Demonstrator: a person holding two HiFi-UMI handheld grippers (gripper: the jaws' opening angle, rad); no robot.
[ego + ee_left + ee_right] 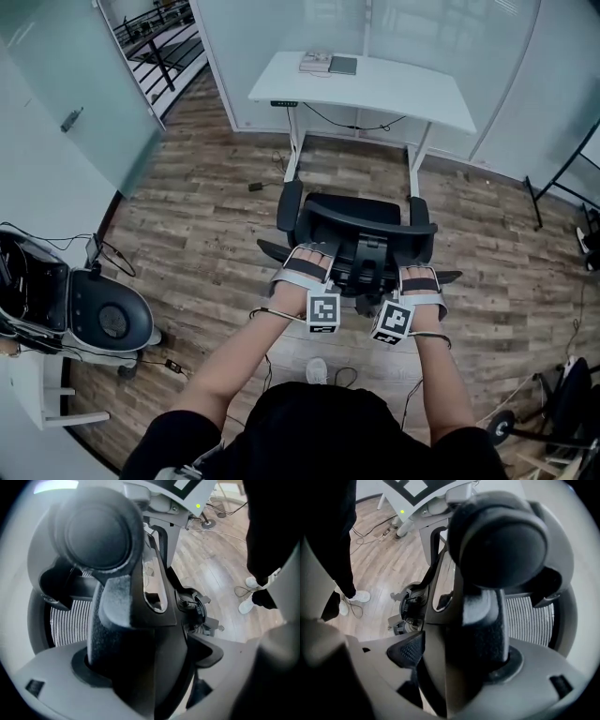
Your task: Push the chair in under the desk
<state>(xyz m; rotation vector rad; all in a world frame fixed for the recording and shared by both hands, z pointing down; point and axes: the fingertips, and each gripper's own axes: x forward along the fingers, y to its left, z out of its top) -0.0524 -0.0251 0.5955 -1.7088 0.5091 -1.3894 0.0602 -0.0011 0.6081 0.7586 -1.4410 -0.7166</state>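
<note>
Your left gripper [307,259] and right gripper [419,277] each clamp narrowly on the top rail of the chair [361,217], which stands on the near side of the desk [375,89].

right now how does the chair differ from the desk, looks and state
The chair is black; the desk is white. The chair is clamped at its backrest by the left gripper and the right gripper; neither gripper touches the desk. The desk carries two flat items at its far edge, while the chair stands on the floor short of it, not tucked under. Shared: they line up, with the chair facing the desk.
</note>
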